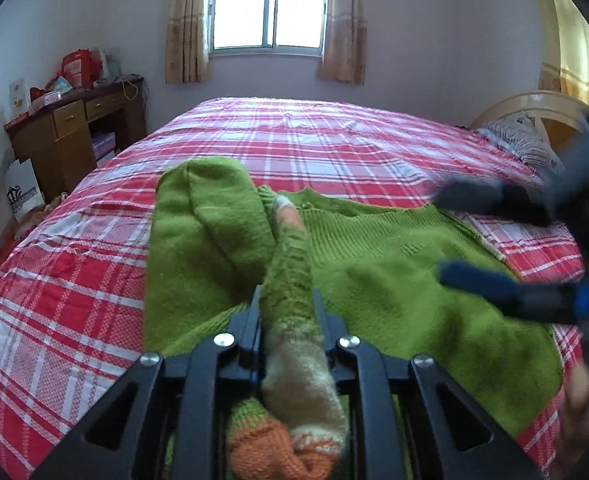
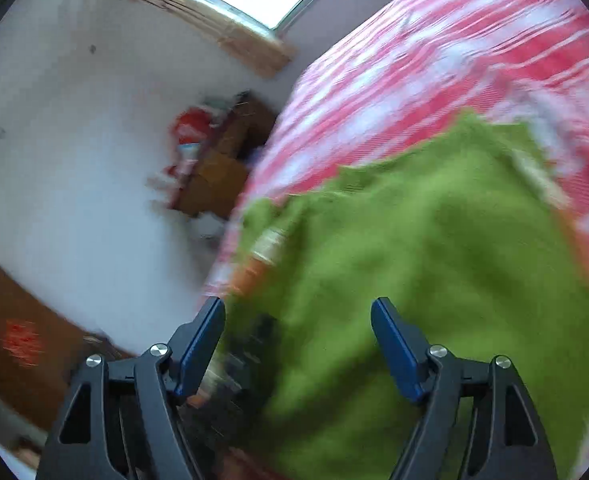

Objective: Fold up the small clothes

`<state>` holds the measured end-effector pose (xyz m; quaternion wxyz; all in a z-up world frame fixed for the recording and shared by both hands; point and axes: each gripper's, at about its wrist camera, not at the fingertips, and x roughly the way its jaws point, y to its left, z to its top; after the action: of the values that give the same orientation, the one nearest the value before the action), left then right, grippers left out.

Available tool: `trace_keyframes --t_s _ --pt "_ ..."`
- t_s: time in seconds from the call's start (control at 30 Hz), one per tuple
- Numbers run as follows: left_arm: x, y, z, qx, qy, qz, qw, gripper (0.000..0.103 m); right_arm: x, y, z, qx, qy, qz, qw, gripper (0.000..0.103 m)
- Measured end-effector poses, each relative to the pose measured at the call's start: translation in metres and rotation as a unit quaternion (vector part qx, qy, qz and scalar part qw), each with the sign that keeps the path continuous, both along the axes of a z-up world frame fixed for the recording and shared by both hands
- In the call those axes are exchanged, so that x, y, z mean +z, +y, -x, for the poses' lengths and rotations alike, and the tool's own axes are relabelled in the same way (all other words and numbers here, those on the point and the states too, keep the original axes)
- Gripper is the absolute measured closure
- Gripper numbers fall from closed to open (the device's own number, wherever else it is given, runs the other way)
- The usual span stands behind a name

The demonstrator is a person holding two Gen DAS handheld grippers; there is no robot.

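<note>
A small green knitted sweater (image 1: pixel 394 264) lies on the red plaid bed (image 1: pixel 294 136). Its left half is folded over the middle. My left gripper (image 1: pixel 288 312) is shut on the sweater's sleeve (image 1: pixel 290 264), which is green with a cream and orange cuff near the camera. My right gripper (image 1: pixel 446 236) comes in from the right, blurred, open and empty above the sweater's right side. In the right wrist view the open gripper (image 2: pixel 298 308) hovers over the blurred sweater (image 2: pixel 434 260).
A wooden desk (image 1: pixel 74 128) with clutter stands left of the bed. A window (image 1: pixel 270 4) with curtains is on the far wall. A pillow (image 1: pixel 522 140) and headboard lie at the right. The bed edge (image 2: pixel 250 184) drops to the floor.
</note>
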<state>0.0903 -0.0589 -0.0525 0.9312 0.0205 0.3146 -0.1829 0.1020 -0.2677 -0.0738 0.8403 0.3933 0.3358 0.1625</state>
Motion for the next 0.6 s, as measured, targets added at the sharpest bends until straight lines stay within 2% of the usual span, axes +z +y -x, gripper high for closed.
trace_keyframes --t_s 0.07,0.2,0.27,0.33,0.37,0.4,0.47,0.53,0.6 --pt "0.0 0.002 0.0 0.0 0.0 0.007 1.0 0.085 0.004 0.009 -0.034 0.042 0.008 -0.009 0.999 0.027" --pt "-0.001 -0.001 0.0 0.0 -0.001 0.01 1.0 0.085 -0.004 0.041 -0.095 0.102 0.053 0.018 0.993 0.027" --pt "-0.001 -0.002 0.0 -0.001 0.0 0.014 0.9999 0.085 -0.004 0.061 -0.123 0.131 0.069 0.056 0.987 0.027" --pt "-0.001 -0.002 0.0 -0.002 0.002 0.017 0.9999 0.085 -0.002 0.082 -0.144 0.165 0.079 0.116 0.976 0.027" --pt "-0.001 -0.001 -0.001 -0.002 0.001 0.016 0.9999 0.085 -0.002 0.09 -0.15 0.173 0.086 0.144 0.971 0.03" --pt "-0.001 -0.002 -0.001 -0.002 0.0 0.012 0.9999 0.084 -0.001 0.097 -0.154 0.177 0.09 0.174 0.965 0.052" --pt "-0.001 -0.005 0.0 0.0 -0.002 0.007 1.0 0.084 0.005 0.109 -0.158 0.184 0.083 0.23 0.952 0.079" --pt "0.001 -0.006 0.001 0.0 -0.005 0.004 1.0 0.084 0.013 0.11 -0.155 0.184 0.057 0.257 0.947 0.087" --pt "0.006 -0.008 0.007 -0.006 -0.018 -0.002 0.9998 0.084 0.019 0.106 -0.146 0.182 0.039 0.26 0.948 0.09"
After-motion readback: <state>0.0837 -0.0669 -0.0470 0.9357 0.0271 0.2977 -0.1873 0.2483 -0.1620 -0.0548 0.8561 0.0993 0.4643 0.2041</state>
